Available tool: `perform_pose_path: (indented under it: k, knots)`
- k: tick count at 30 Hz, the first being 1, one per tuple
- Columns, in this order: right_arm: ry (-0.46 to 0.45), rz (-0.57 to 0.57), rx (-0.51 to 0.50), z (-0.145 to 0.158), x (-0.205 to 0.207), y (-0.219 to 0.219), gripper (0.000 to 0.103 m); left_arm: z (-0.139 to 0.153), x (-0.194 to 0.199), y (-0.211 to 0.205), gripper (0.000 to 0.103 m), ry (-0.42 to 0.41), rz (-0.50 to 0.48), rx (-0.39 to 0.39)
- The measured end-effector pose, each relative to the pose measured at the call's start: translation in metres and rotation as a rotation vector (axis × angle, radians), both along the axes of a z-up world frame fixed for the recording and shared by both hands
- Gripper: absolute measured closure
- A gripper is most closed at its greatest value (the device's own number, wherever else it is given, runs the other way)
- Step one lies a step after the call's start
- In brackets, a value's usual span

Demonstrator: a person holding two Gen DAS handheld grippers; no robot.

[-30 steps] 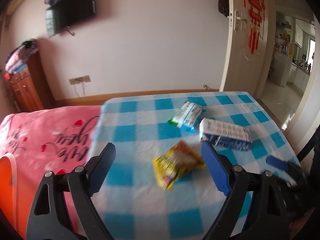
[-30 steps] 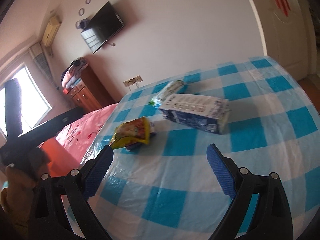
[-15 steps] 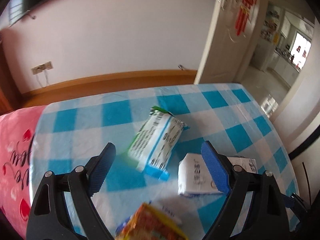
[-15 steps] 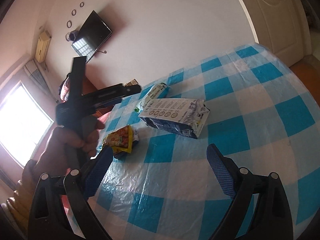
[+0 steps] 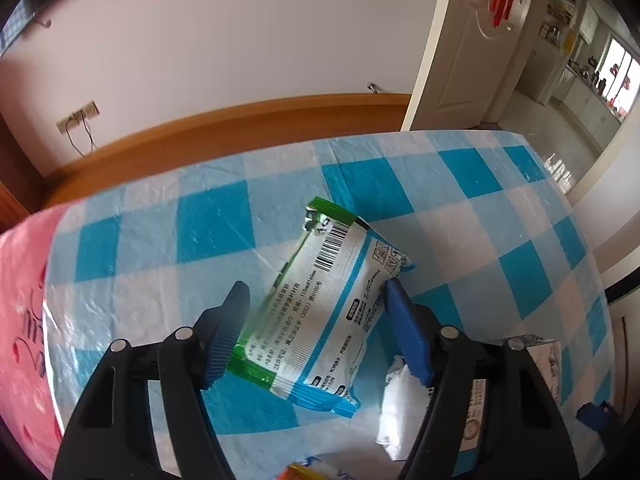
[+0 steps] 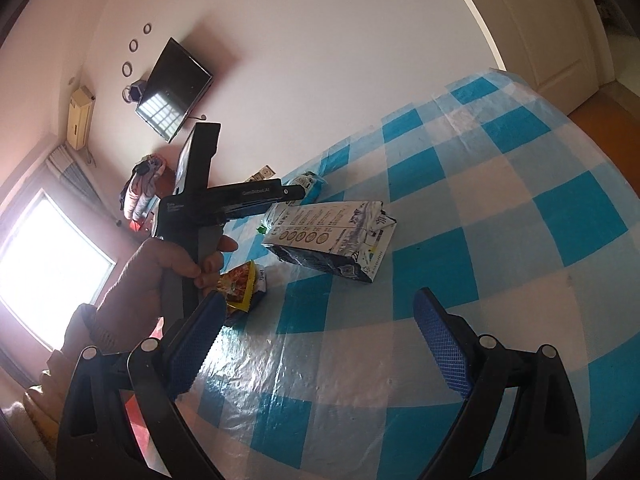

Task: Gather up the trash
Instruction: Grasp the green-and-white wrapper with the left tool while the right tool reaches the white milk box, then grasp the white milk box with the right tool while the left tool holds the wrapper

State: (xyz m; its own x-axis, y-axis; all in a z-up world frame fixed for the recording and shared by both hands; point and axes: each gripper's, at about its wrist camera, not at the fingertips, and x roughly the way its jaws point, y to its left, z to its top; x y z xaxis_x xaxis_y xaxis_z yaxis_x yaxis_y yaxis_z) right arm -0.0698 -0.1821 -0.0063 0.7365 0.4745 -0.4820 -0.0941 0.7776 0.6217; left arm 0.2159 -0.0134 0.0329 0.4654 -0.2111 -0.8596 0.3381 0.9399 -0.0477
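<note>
Closing our left gripper [image 5: 316, 332] on the green-and-white wipes pack [image 5: 324, 312] while our right gripper [image 6: 320, 344] waits with its jaws wide and empty.

Nearest to us, the left jaws have just been closing and now stand at a middling gap with the pack between them; the pads look to be at its edges, but we cannot tell if they press yet. We judge the pack soft and slick, so a pinch this near its lower end could let it slide out or fold as we lift. Just beside the right-hand pad lies the crumpled blue-and-white carton [image 6: 332, 240], which that pad could catch and drag along. Nearer the edge sits the yellow snack wrapper [image 6: 240, 284], easily knocked by our left hand [image 6: 160, 276]. All three rest on the checked tabletop [image 6: 500, 200], whose loose plastic cover might snag.
</note>
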Motion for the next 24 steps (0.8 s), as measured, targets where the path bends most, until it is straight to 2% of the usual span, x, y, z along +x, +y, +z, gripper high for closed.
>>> perform_pose_path:
  k: [3,7,12,19,24]
  knots:
    - [-0.001,-0.009,0.002,0.001,-0.001,-0.003,0.01,-0.001,-0.004,-0.004,0.049,0.002,-0.003,-0.002]
    - [-0.007,-0.026,-0.004,0.002,-0.001,-0.011,0.01,-0.003,-0.016,-0.009,0.054,-0.011,-0.005,0.02]
    - [-0.016,-0.058,-0.014,0.007,-0.003,-0.025,0.01,-0.003,-0.042,-0.017,0.055,-0.005,-0.057,0.007]
    - [-0.024,-0.113,-0.028,0.012,-0.008,-0.045,0.01,-0.003,-0.106,-0.044,0.056,0.015,-0.164,-0.033]
    - [0.015,-0.154,-0.03,0.007,-0.012,-0.056,0.01,-0.004,-0.151,-0.053,0.057,0.035,-0.165,-0.084]
